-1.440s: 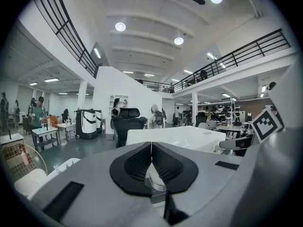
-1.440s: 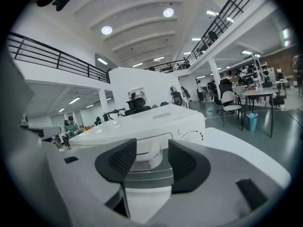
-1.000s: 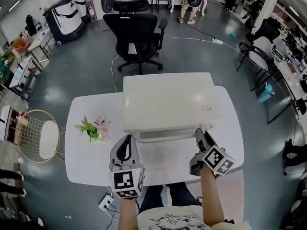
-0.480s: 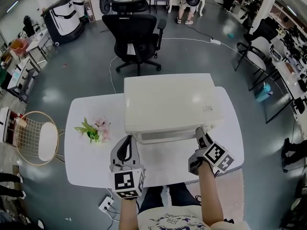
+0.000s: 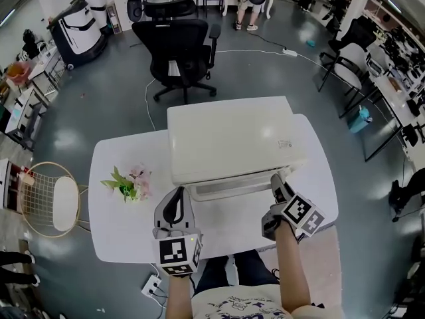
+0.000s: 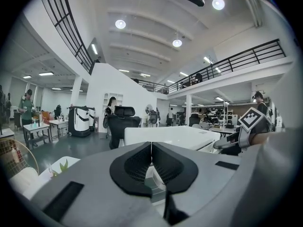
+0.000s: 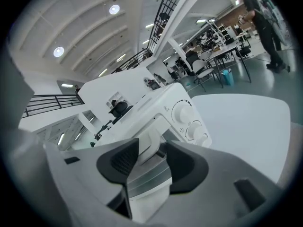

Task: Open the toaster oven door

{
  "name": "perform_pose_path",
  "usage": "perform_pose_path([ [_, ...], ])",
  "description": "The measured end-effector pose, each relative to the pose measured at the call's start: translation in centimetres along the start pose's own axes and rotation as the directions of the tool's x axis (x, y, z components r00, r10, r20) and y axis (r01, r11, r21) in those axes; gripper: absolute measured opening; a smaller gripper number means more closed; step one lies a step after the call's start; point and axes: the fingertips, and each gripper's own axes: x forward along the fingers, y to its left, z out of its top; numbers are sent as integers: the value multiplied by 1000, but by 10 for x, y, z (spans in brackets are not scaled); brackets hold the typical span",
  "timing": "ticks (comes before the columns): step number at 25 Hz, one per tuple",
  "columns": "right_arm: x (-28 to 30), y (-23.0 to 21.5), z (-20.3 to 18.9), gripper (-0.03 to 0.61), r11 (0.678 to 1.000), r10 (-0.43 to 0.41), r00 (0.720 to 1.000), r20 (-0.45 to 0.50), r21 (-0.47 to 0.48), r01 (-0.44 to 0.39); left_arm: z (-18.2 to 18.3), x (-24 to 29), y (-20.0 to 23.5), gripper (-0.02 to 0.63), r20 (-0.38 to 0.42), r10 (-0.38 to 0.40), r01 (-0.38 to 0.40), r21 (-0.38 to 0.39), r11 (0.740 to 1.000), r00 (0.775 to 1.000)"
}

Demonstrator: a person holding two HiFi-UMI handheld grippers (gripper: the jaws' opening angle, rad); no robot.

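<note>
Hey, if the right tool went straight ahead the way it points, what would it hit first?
The toaster oven's door handle. It sits inside the right tool, whose jaws have just been closing, though depth is unclear.

Right gripper (image 7: 152,148) is rolling in the hand, so the toaster oven (image 7: 154,103) is now slanting across its view and the dials (image 7: 182,111) are coming into sight just right of the jaws. The jaws have just been closing on the door handle (image 7: 147,140) between them, with a gap showing at the right pad.
</note>
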Motion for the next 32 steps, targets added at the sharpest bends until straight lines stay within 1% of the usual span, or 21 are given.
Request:
perform_pose_path([
  [5, -9, -5, -5, 176, 1000, -5, 1000, -5, -12, 5, -3, -5, -6, 6, -4, -33, 33, 7, 999, 999],
  [13, -26, -12, -16, 175, 999, -20, 999, -26, -26, 19, 2, -13, -12, 6, 3, -40, 40, 14, 999, 999],
  [26, -48, -34, -46, 166, 999, 3, 993, -117, -44, -8, -12, -27, -31, 6, -11, 5, -4, 7, 1000, 1000],
  [32, -59, -45, -54, 161, 999, 13, 990, -141, -48, -20, -16, -39, -41, 6, -25, 20, -19, 13, 1000, 1000],
])
